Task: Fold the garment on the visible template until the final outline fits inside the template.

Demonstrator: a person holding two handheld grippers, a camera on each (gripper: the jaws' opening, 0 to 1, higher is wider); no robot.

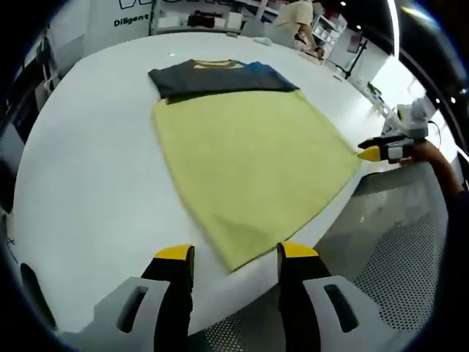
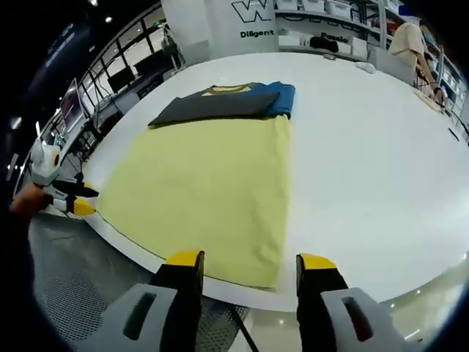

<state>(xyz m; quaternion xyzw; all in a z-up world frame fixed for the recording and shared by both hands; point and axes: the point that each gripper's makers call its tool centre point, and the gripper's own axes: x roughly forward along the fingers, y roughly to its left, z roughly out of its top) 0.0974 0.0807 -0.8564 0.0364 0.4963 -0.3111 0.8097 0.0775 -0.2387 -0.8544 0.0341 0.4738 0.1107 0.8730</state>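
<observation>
Garment [image 1: 249, 165] of pale yellow cloth lies spread flat on the white worktop [image 1: 88, 183], its near corner reaching the worktop's near edge. In the left gripper view the left claw [image 1: 236, 257] hangs just off that edge with its yellow-tipped jaws spread, the corner of the cloth lying between and beyond them, and nothing is pinched. In the right gripper view the right claw [image 2: 249, 260] hovers at the near hem of the garment [image 2: 205, 191], jaws likewise spread and holding nothing. Each claw shows in the other's view at the cloth's side edge: the right claw [image 1: 375, 152] at the right, the left claw [image 2: 77, 207] at the left. At the far end, dark folded clothes [image 1: 220, 77] with a blue part rest against the yellow cloth. Beyond the worktop a person [image 1: 297, 18] stands by shelves.
</observation>
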